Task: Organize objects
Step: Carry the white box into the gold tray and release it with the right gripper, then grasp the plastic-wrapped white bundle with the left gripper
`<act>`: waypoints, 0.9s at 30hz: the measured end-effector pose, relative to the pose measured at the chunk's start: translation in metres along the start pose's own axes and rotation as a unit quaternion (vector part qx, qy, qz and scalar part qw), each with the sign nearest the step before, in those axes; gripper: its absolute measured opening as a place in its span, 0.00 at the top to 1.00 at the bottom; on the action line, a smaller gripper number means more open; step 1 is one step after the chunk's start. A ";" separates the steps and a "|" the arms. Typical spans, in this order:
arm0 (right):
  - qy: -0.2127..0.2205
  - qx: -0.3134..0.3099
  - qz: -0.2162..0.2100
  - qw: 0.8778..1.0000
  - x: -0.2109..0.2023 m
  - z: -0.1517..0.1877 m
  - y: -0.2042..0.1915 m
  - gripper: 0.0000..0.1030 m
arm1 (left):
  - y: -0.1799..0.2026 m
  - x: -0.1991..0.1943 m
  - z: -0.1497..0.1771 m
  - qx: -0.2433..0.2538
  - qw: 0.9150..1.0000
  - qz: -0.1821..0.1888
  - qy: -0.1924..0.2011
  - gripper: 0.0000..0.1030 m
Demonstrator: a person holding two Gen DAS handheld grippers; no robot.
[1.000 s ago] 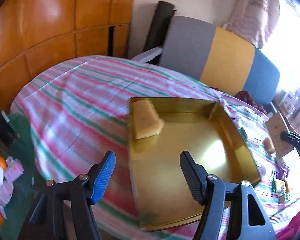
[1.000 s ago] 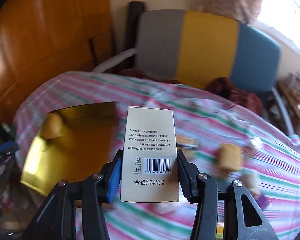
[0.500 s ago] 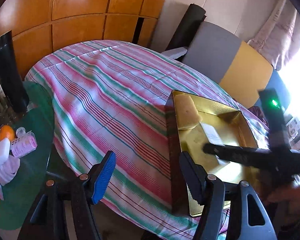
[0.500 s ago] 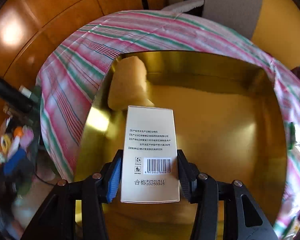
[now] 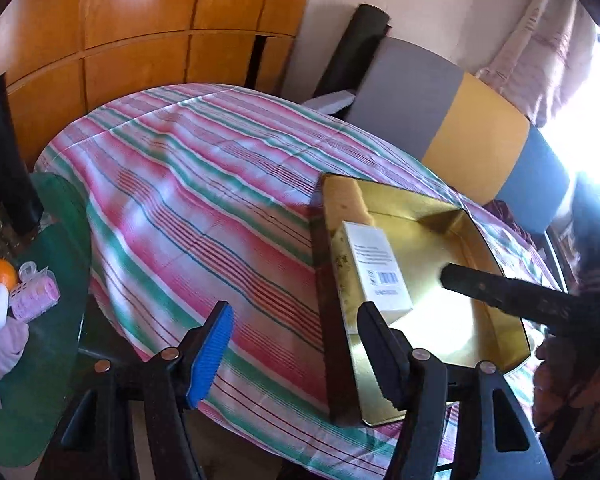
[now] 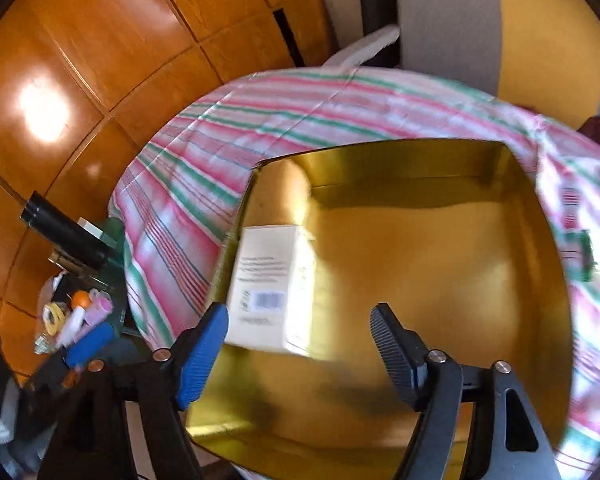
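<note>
Your right gripper (image 6: 298,344) has just let go of the box (image 6: 272,284): a second ago it sat clamped between the fingers, and now the jaws are opening with nothing between them, the box lying in the tray (image 6: 440,248) just ahead of the blue finger, by the sponge (image 5: 350,204). One item is filed, so go for the next. Your left gripper (image 5: 296,354) is closing, still wide and empty, astride the tray's near wall.

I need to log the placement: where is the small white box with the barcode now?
The white box lies inside the gold tray, against its left wall in the right wrist view, just in front of the yellow sponge in the tray's far left corner.
</note>
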State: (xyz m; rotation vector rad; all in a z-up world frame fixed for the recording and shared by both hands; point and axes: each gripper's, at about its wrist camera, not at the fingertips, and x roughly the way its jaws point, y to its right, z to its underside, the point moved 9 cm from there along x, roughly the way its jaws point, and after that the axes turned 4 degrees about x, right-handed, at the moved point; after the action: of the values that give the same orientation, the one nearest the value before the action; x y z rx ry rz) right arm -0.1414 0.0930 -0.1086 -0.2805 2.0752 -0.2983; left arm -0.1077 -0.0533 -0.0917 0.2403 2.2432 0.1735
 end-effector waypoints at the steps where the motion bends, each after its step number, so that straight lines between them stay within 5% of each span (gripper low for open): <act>1: 0.009 -0.004 0.007 1.000 -0.009 0.003 0.006 0.24 | 0.004 0.000 0.001 0.005 1.000 0.003 -0.001 0.41; 10: 0.079 0.040 0.059 0.994 -0.086 0.032 0.093 0.16 | 0.077 0.002 -0.004 0.091 0.995 0.044 -0.004 0.42; 17: 0.104 0.122 0.118 0.980 -0.151 0.068 0.190 0.15 | 0.171 0.000 0.003 0.197 0.974 0.115 -0.009 0.42; 21: 0.117 0.181 0.167 0.962 -0.193 0.096 0.254 0.14 | 0.225 -0.002 0.016 0.247 0.957 0.152 -0.017 0.42; 27: 0.143 0.285 0.245 0.916 -0.257 0.143 0.352 0.11 | 0.301 -0.004 0.042 0.323 0.925 0.197 -0.032 0.42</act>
State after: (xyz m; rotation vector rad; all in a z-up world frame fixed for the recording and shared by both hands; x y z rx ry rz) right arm 0.0820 0.4931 -0.0845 0.6634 2.1493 -0.6423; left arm -0.0382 0.2405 -0.0527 1.0354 2.0972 -0.3694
